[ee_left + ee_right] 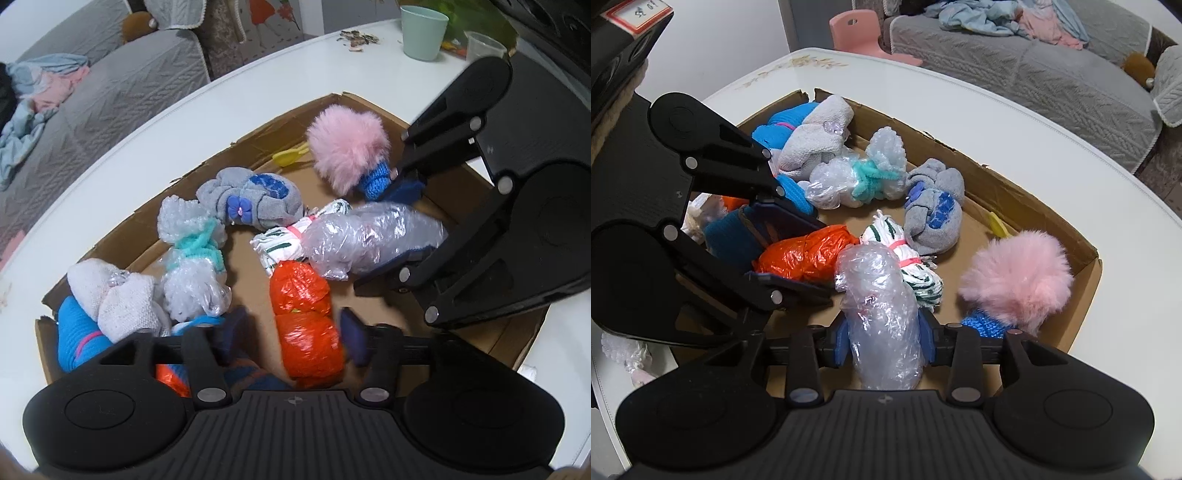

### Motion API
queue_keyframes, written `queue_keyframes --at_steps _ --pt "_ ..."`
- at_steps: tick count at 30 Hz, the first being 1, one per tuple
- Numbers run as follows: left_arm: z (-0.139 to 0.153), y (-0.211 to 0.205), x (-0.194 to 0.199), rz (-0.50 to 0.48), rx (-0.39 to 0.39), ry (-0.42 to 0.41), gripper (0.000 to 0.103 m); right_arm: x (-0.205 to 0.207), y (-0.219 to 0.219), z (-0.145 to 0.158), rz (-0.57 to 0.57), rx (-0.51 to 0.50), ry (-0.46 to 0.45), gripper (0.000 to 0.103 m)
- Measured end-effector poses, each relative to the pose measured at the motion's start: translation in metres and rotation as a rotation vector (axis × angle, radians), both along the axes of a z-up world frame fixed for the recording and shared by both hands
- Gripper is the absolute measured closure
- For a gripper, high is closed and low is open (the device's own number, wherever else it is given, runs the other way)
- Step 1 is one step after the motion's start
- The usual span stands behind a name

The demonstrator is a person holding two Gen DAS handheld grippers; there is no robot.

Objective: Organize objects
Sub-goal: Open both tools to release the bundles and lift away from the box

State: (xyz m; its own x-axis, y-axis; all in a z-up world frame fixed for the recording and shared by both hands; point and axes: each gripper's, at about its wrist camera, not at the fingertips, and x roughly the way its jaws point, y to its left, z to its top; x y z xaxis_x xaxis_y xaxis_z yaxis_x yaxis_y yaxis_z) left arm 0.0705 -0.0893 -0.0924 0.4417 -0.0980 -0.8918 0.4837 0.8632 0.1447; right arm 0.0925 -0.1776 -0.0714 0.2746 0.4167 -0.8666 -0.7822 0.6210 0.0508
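A shallow cardboard box (332, 98) (997, 177) on the white table holds several wrapped bundles. My left gripper (295, 332) (823, 258) stands open astride an orange plastic bundle (303, 306) (809, 251) that lies on the box floor, with a gap on one side. My right gripper (884, 336) (380, 236) is shut on a clear bubble-wrap bundle (879, 295) (369, 232), both blue pads against its sides. The two grippers are close together, almost at right angles.
Also in the box are a pink fluffy pompom (347, 147), a grey sock ball (251, 203), a teal-tied bubble-wrap bundle (192, 251), a white-green bundle (916, 280) and a white knit bundle (114, 299). A green cup (423, 33) stands at the back. A grey sofa (1052, 74) lies beyond the table.
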Motion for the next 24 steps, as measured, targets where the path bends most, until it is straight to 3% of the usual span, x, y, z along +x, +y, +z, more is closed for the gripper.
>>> queue_keyframes --at_steps 1,9,24 --pt "0.000 -0.001 -0.001 -0.009 -0.009 0.007 0.023 0.001 0.001 0.000 -0.001 -0.008 -0.008 0.065" --pt "0.001 -0.010 -0.006 -0.046 0.024 -0.006 0.018 0.001 0.004 0.003 0.006 -0.018 -0.022 0.048" --pt "0.013 -0.013 -0.020 -0.046 0.020 -0.021 0.013 -0.005 0.003 0.015 0.007 -0.036 -0.049 0.041"
